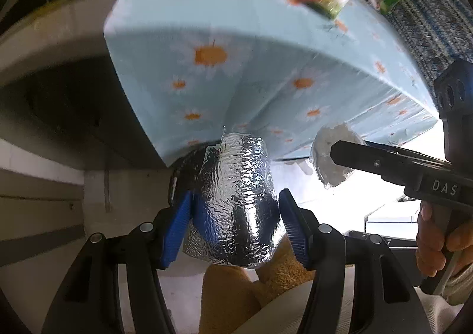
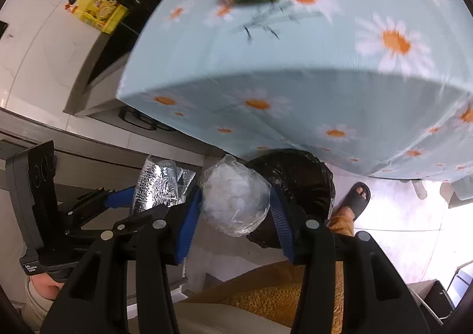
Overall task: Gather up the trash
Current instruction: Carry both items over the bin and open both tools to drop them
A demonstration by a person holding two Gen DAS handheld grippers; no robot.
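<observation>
the left gripper (image 1: 235,215) pinches a crumpled foil wrapper (image 1: 233,201) between its blue pads. just to its right, the right gripper (image 2: 235,209), marked "das", clamps a clear plastic wad (image 2: 235,201) above a black bin (image 2: 298,183).

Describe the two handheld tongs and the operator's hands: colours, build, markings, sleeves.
Both tongs, left and right, have black plastic linkage arms with silver pivot rivets and ribbed blue finger pads. The right unit's black body carries white lettering "DAS". The bare right hand shows a cream knitted cuff. No cables visible.
</observation>
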